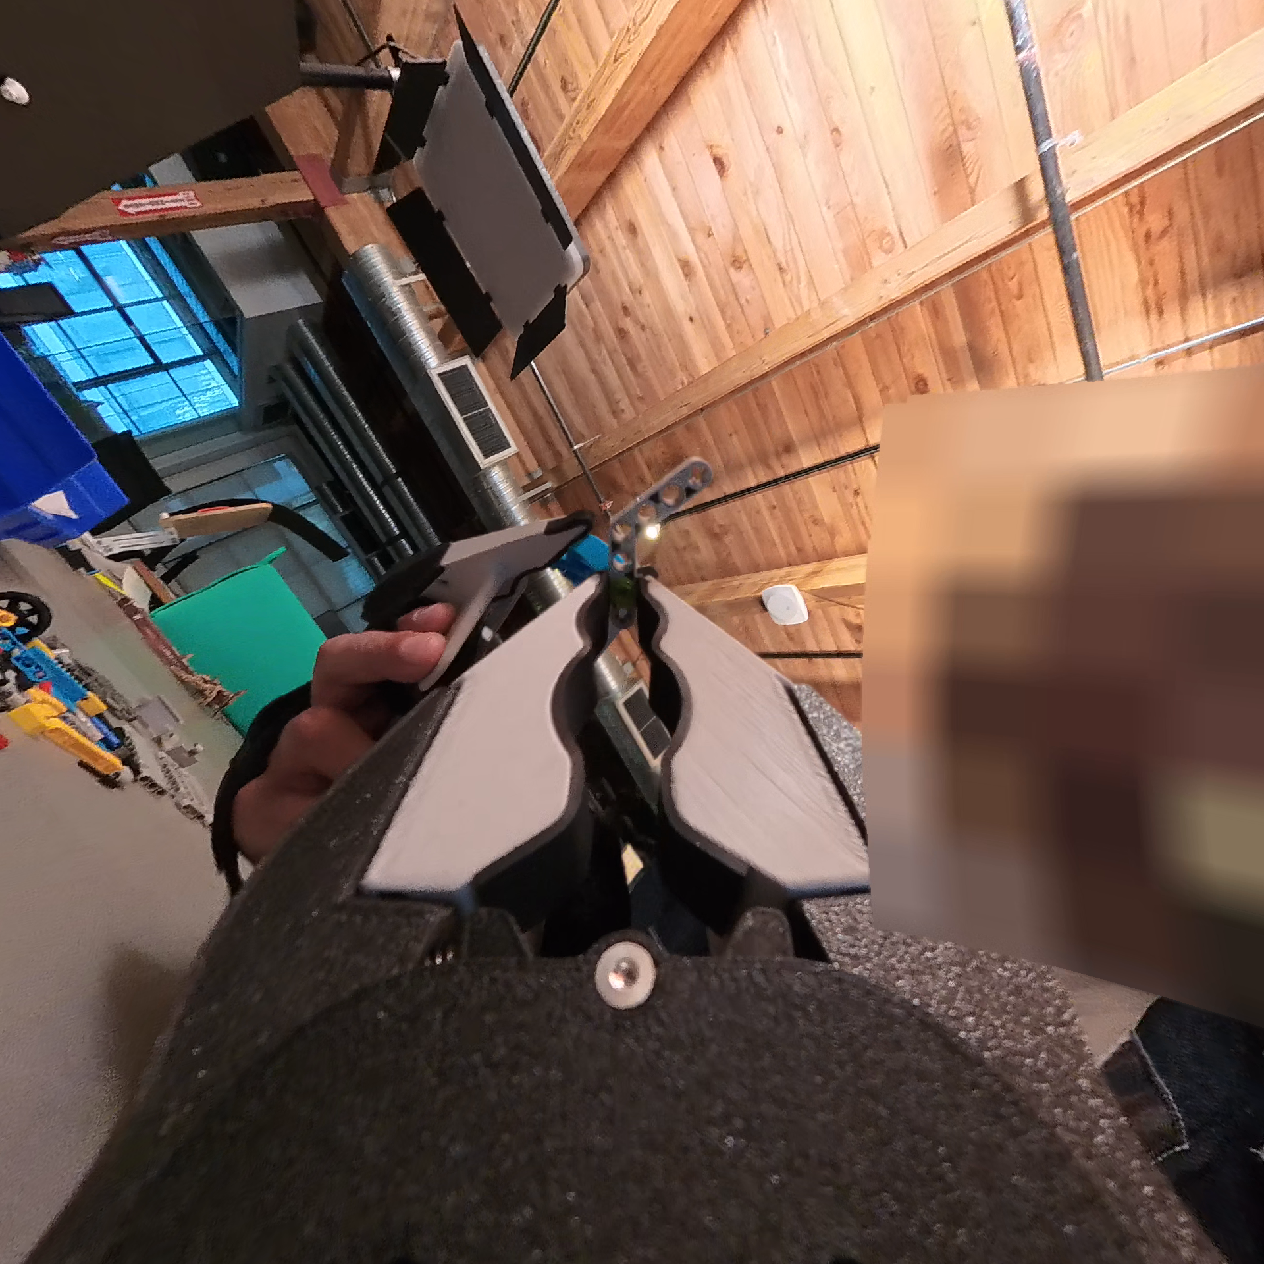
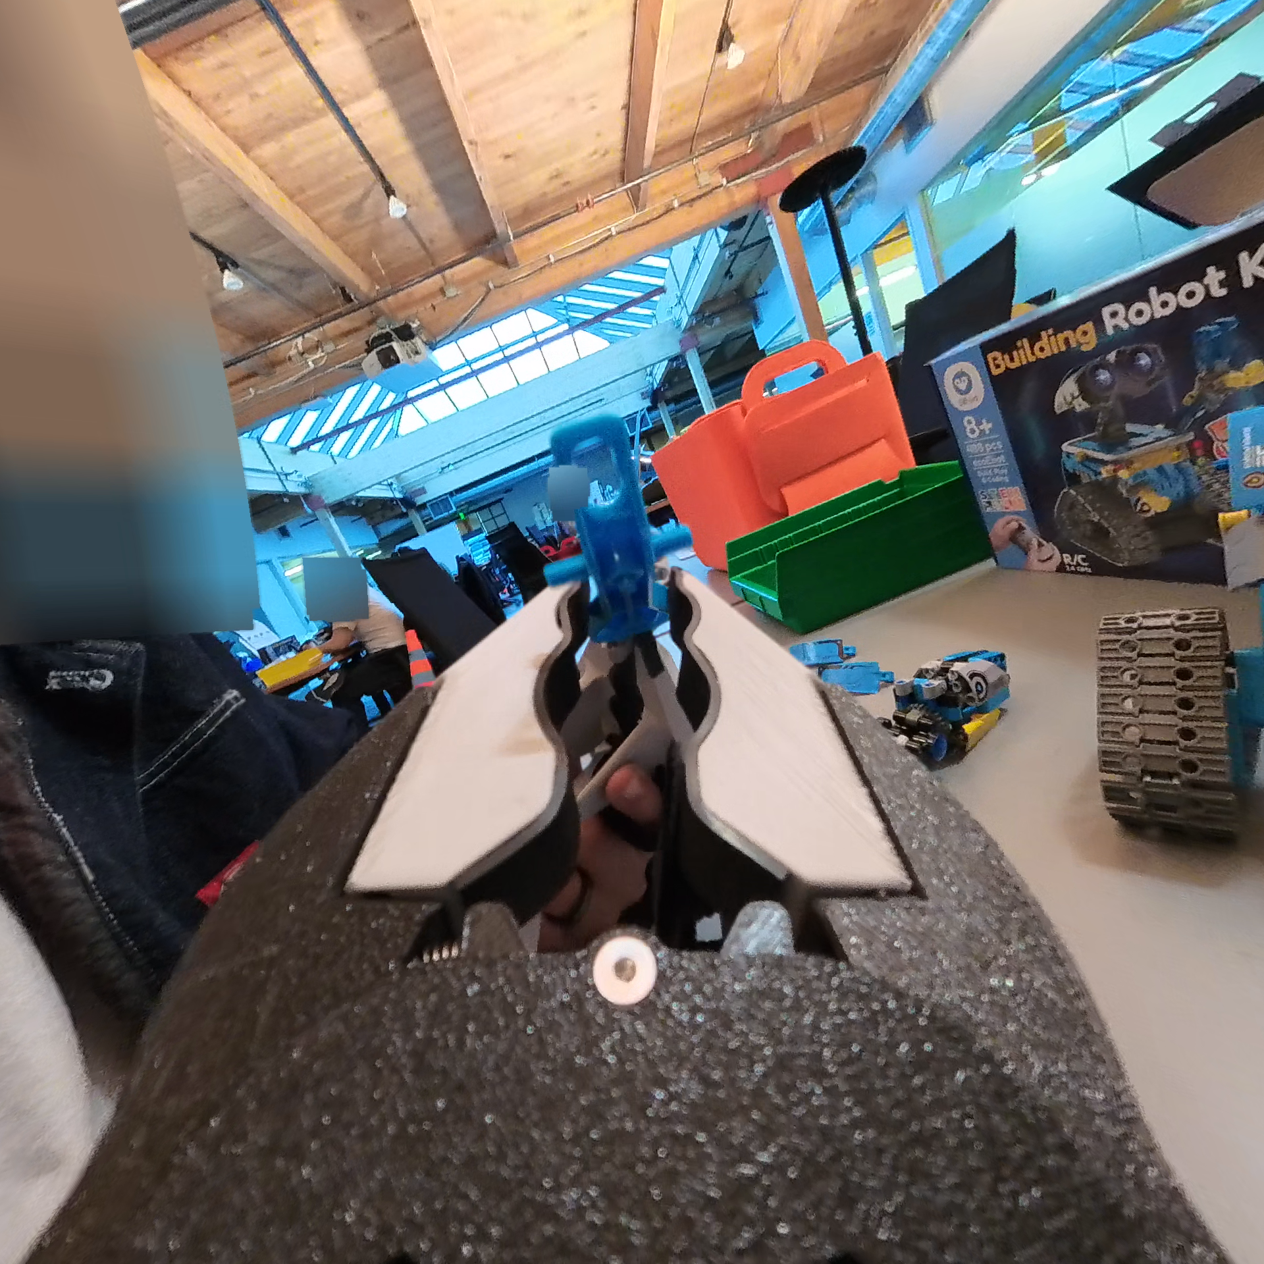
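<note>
The pale grey tabletop (image 2: 1094, 957) carries a scatter of toy building parts. Taking the green bin (image 2: 862, 547) as landmark: an orange bag (image 2: 793, 444) stands just behind it, and a printed kit box (image 2: 1094, 444) stands upright to its right. In front of the bin lie loose blue pieces (image 2: 831, 660), then a small blue and yellow model (image 2: 951, 698). Farther right of that model stands a grey tracked wheel (image 2: 1163, 725), upright on the tabletop.

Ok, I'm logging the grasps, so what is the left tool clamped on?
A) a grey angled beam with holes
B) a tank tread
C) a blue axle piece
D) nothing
A: the left tool pinches the grey angled beam with holes at its tips.
</note>
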Motion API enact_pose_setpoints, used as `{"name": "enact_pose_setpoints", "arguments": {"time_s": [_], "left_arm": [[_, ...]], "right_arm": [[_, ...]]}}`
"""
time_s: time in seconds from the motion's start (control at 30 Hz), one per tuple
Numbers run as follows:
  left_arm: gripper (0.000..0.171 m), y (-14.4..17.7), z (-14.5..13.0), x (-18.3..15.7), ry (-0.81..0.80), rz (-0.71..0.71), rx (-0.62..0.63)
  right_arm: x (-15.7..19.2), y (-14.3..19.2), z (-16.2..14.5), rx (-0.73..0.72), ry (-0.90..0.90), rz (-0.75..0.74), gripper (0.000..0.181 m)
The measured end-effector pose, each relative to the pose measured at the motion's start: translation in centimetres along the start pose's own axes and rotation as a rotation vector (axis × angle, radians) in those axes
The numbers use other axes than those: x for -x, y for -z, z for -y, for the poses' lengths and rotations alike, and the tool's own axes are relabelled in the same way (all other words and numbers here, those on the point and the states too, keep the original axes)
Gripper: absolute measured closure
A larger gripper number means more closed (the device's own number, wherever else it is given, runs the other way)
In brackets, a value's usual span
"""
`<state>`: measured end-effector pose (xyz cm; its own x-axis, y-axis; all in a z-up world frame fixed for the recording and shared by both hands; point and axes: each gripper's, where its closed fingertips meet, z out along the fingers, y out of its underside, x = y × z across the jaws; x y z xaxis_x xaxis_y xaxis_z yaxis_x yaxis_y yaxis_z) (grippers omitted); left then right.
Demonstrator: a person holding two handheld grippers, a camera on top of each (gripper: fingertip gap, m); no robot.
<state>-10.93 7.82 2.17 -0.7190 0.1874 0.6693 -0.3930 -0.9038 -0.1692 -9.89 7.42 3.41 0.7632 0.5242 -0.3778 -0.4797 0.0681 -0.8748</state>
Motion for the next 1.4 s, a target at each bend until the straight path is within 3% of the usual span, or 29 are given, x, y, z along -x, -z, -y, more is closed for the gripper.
{"name": "enact_pose_setpoints", "arguments": {"time_s": [0.1, 0.57, 0.77, 0.83, 1.07, 1.23, 1.3, 1.4], "left_arm": [[0.167, -0.3, -1.0, 0.5, -0.049, 0.048, 0.067], [0.166, 0.0, -1.3, 1.8, -0.051, 0.137, 0.147], [0.166, 0.3, -1.4, 2.7, -0.062, 0.198, 0.180], [0.167, 0.7, -0.9, 3.0, -0.081, 0.231, 0.180], [0.166, 3.5, 1.7, 4.2, -0.240, 0.461, 0.240], [0.166, 4.8, 1.6, 5.9, -0.310, 0.603, 0.306], [0.166, 5.5, 1.5, 7.0, -0.400, 0.708, 0.355], [0.165, 7.1, 2.2, 8.5, -0.650, 0.920, 0.464]], "right_arm": [[0.5, 0.4, 0.2, 0.041, 0.046, 0.023, 0.161], [-0.6, 2.0, -2.3, 0.326, 0.273, -0.043, 0.157], [-0.9, 2.1, -3.8, 0.413, 0.384, -0.077, 0.181], [-2.0, 2.4, -4.2, 0.445, 0.414, -0.139, 0.181], [-4.9, 4.4, -5.2, 0.489, 0.290, -0.233, 0.181], [-6.4, 4.8, -3.8, 0.354, 0.105, -0.269, 0.174], [-6.0, 4.5, -3.6, 0.300, -0.002, -0.211, 0.163], [-8.1, 5.3, -5.0, 0.353, -0.089, -0.294, 0.153]]}}
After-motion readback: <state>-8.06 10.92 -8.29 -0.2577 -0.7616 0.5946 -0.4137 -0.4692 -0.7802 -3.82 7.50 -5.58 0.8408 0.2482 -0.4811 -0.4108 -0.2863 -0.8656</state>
